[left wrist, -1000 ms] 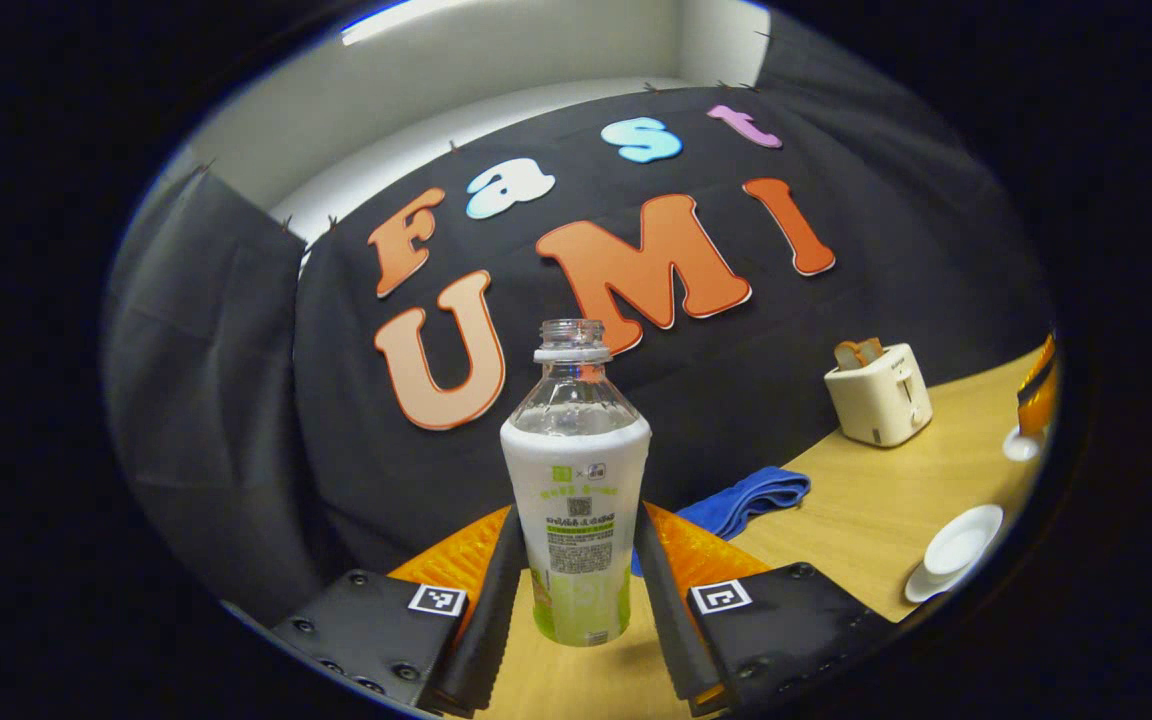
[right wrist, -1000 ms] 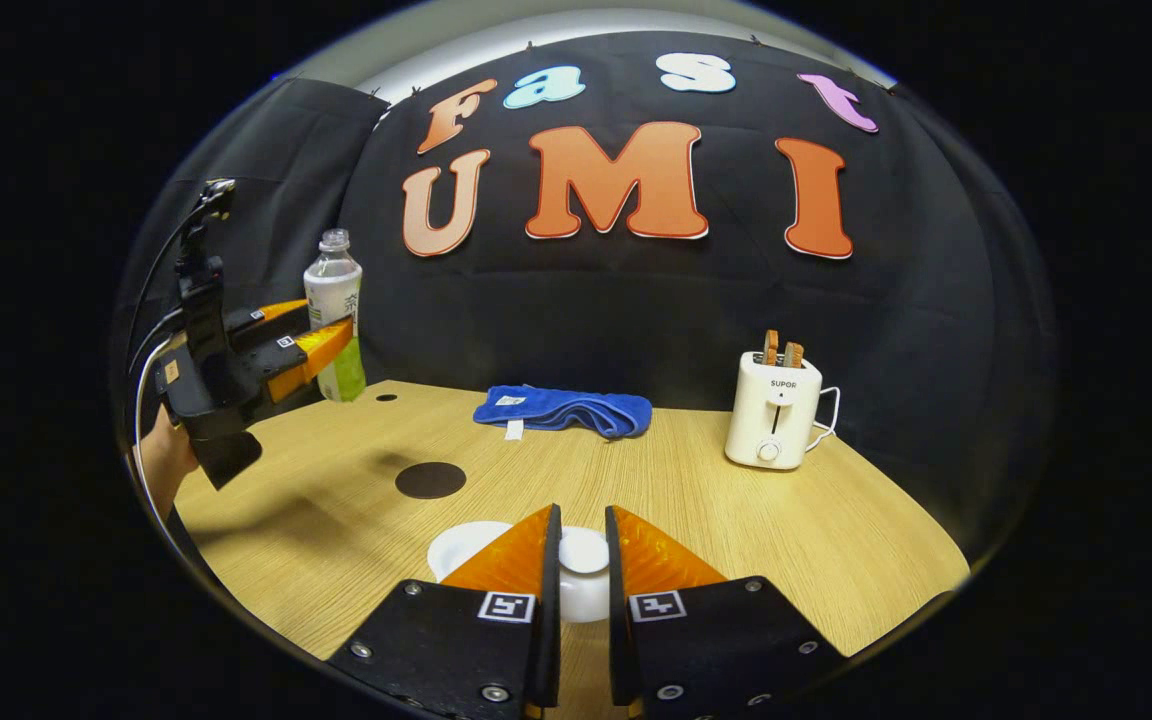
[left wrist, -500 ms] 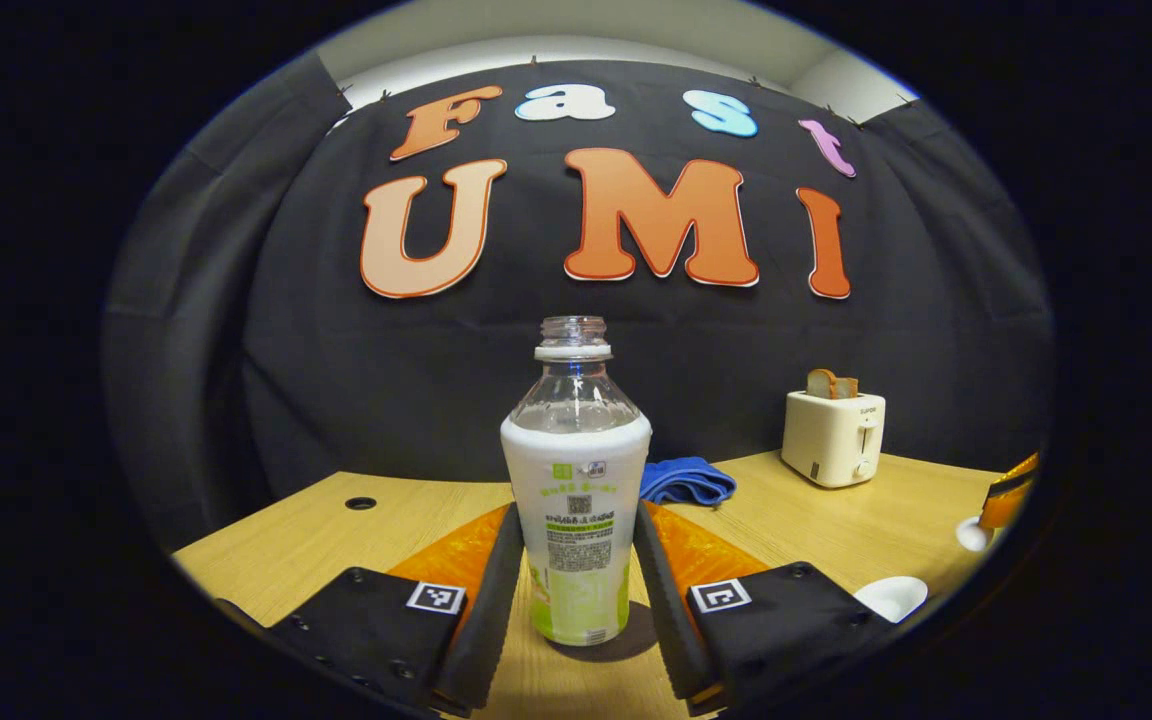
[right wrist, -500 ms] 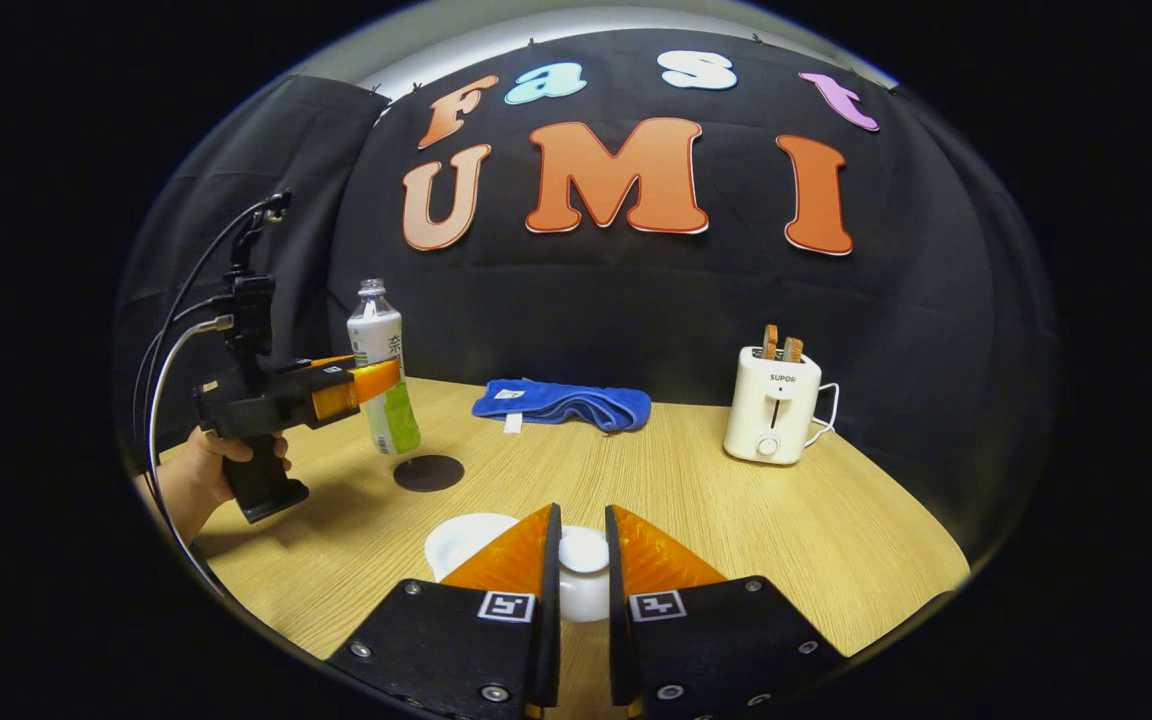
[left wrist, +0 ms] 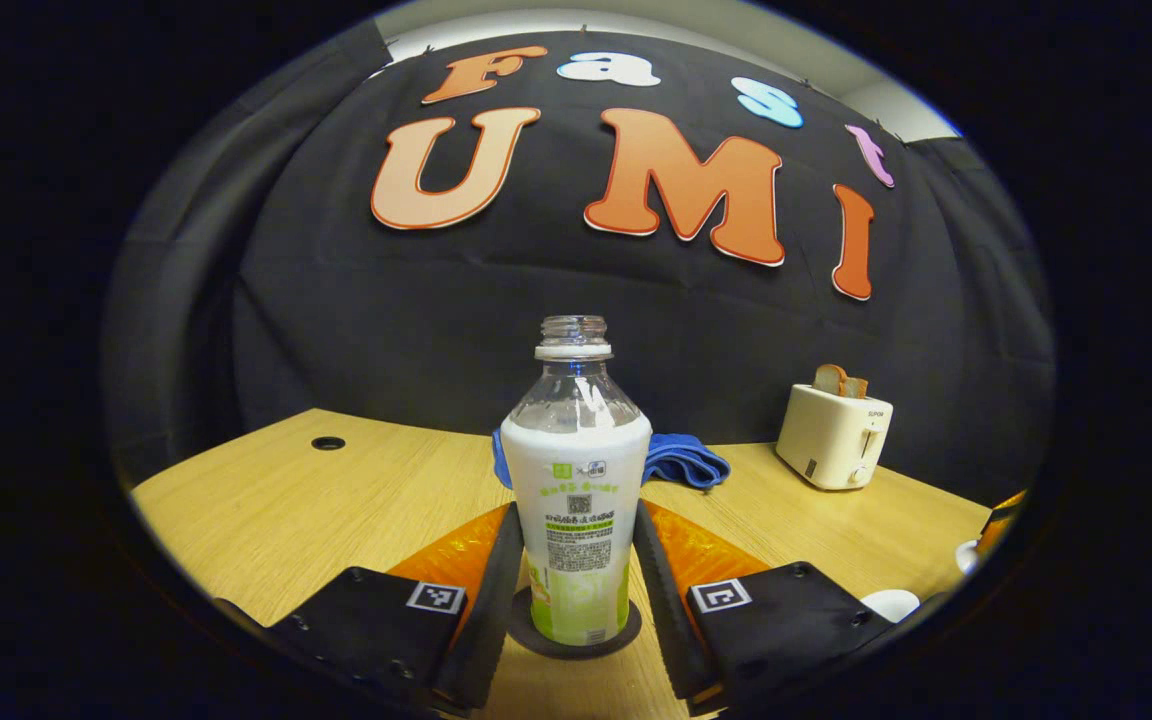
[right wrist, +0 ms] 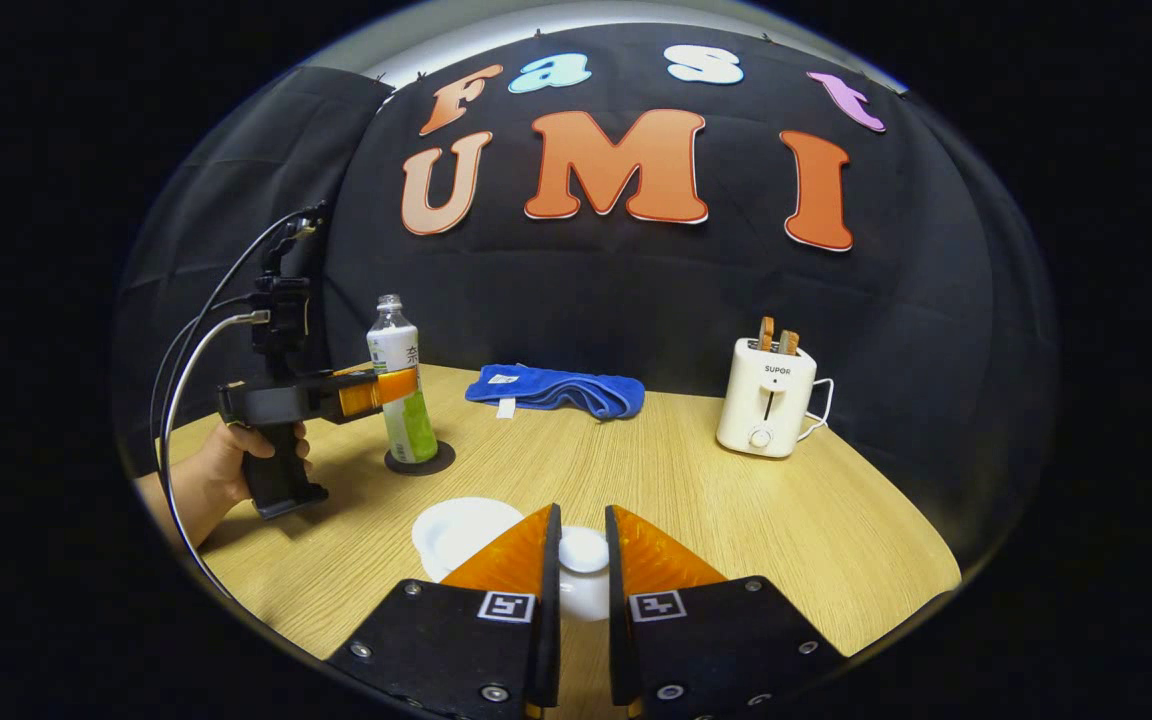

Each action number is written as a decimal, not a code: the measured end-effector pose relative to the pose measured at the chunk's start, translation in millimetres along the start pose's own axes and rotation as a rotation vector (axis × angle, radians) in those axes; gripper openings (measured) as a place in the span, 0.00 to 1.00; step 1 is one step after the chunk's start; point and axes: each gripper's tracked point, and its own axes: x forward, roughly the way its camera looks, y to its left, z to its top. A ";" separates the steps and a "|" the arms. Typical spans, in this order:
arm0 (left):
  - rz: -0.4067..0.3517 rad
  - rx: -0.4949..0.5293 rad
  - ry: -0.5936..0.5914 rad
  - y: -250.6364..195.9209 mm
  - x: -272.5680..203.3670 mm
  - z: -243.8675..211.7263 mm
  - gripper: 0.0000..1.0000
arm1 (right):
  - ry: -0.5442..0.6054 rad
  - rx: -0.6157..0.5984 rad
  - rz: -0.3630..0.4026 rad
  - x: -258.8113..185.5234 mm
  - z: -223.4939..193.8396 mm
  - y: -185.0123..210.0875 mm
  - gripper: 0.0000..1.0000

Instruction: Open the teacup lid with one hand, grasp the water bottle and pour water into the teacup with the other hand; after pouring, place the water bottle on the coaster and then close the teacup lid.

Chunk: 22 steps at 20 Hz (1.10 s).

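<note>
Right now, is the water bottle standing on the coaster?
Yes: in the left gripper view the water bottle stands upright with its base inside the dark round coaster, between the left gripper's fingers.

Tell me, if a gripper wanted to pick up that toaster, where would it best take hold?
Probably across the toaster's narrow body, low down, coming level from the open table side in front. It stands upright, taller than wide, with flat side walls for two fingers. The top holds toast slices and the front a lever and knob, so those parts are poor holds. Its cord trails off to the right.
</note>
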 end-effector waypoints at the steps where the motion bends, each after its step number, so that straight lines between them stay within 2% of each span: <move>1: 0.009 0.001 -0.005 2.2 1.9 1.1 0.67 | 0.002 -0.002 0.001 0.1 -0.3 0.7 0.20; 4: 0.003 0.008 0.006 2.3 2.6 -1.2 0.66 | -0.002 -0.002 0.008 -0.1 1.2 4.5 0.20; 13: 0.018 0.042 0.026 2.6 -1.7 -3.2 0.75 | -0.010 -0.001 0.033 1.6 7.8 17.7 0.20; 14: 0.019 0.057 0.034 1.4 -4.2 -4.7 0.86 | -0.013 -0.002 0.036 2.3 8.9 19.6 0.20; 15: 0.023 0.073 0.022 0.2 -6.2 -1.0 0.89 | -0.015 -0.006 0.041 2.3 10.6 22.0 0.20; 21: 0.019 0.095 -0.002 -2.8 -23.7 7.5 0.90 | -0.026 -0.019 0.080 7.8 15.8 44.4 0.20; 22: 0.013 0.091 -0.008 -3.0 -27.3 9.8 0.99 | -0.024 -0.020 0.087 10.0 15.6 48.4 0.20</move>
